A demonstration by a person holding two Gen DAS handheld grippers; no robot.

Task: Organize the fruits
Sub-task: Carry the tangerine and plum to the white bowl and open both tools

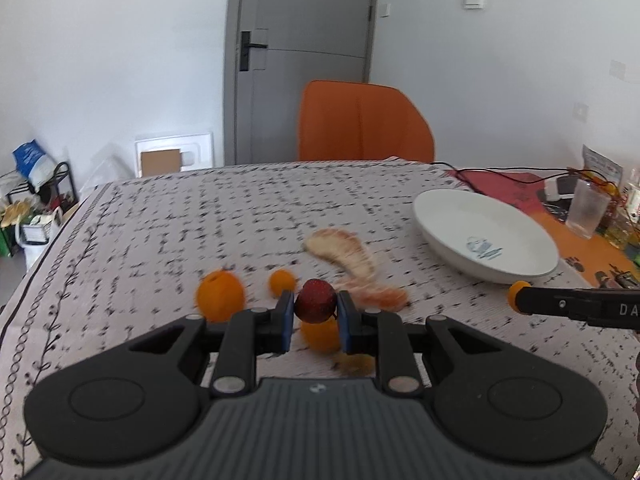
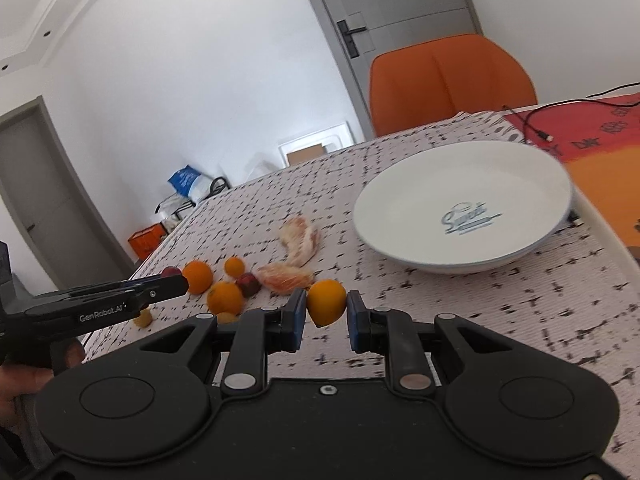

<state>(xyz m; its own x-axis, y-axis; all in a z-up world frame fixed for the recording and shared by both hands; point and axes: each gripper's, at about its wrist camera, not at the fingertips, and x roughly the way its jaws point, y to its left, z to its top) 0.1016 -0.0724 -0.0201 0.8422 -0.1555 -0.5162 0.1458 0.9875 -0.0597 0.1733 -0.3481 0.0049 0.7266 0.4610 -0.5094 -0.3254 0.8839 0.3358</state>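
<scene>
Fruit is aloft in both tongs: left tongs (image 1: pixel 315 312) clench a dark red fruit (image 1: pixel 316 300), right tongs (image 2: pixel 326 314) clench a small orange fruit (image 2: pixel 326 306), both short of the white plate (image 2: pixel 464 208). Round skins (slippery, likely) could squirt free and roll off the tabletop (image 1: pixel 200 220).

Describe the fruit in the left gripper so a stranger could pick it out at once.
Start at the white plate on the patterned tablecloth, then look to the cluster of fruit beside it. Above that cluster the left gripper is shut on a dark red strawberry. The neighbours nearest it are orange or pale peeled segments; this one is deep red.
</scene>
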